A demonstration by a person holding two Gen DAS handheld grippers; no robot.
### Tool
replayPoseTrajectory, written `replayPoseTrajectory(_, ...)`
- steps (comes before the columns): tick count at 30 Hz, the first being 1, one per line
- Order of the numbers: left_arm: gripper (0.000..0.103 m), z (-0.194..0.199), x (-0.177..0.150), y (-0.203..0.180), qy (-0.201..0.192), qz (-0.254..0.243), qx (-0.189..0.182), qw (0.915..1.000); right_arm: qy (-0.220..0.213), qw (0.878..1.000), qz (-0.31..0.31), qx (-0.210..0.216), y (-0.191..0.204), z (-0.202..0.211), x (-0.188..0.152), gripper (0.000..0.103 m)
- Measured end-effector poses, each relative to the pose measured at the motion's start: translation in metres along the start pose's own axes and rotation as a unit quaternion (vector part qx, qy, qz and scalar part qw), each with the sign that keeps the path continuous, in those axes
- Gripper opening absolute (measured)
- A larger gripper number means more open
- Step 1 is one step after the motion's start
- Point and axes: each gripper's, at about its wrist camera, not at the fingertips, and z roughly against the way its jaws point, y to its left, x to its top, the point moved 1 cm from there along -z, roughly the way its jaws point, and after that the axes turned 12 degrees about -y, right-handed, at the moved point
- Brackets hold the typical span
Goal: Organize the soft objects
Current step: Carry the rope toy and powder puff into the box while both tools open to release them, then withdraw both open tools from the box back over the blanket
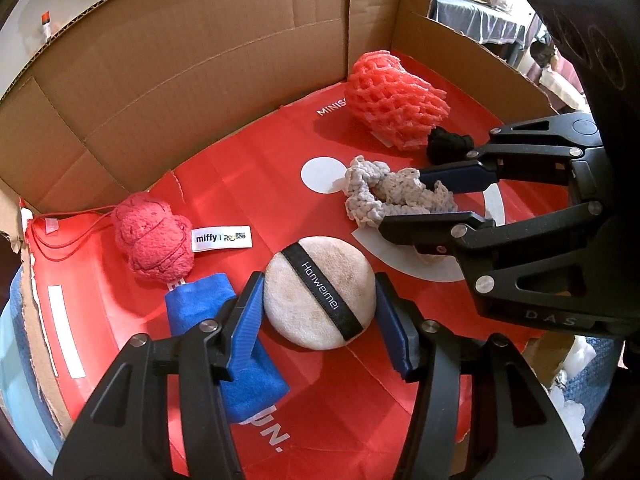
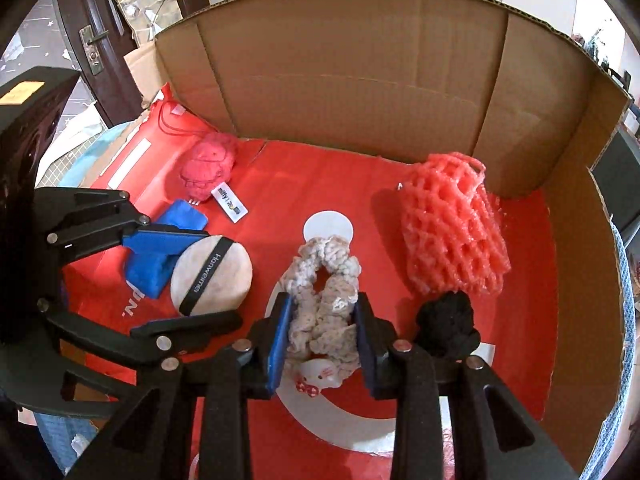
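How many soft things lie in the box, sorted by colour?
Red or coral: 2, plush toy and foam net
Blue: 1, cloth
Cream or beige: 2, powder puff and scrunchie
Black: 1, scrunchie
Total: 6

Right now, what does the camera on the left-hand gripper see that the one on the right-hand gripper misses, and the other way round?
Only the left wrist view shows the red string looping beside the red plush toy in full.

Only the right wrist view shows the small white cat charm with a red bow on the crochet scrunchie, plus a wooden door behind the box.

Both show the powder puff between the left gripper fingers, the scrunchie between the right gripper fingers, the blue cloth, the red foam net and the black scrunchie.
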Motion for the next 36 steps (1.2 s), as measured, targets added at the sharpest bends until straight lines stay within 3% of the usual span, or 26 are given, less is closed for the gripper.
replayPoseTrajectory(17,0.059,0.002,0.002,-0.003,-0.01,-0.008,0.004,0.9999,0.0,1.0,-0.002,0.006,0.0,0.001,0.0,0.038)
replayPoseTrajectory(24,0.063,0.013,0.0,-0.001,-0.021,-0.003,0.006,0.9998,-0.012,1.0,0.0,0.002,-0.001,0.009,0.001,0.049)
replayPoseTrajectory(31,0.072,0.041,-0.003,-0.002,-0.056,0.022,0.009,0.9982,-0.035,0.999,-0.002,-0.003,0.001,0.029,0.004,0.055)
replayPoseTrajectory(36,0.076,0.072,-0.006,-0.003,-0.101,0.031,0.032,0.9939,-0.061,0.998,-0.001,-0.008,0.006,0.052,0.008,0.062)
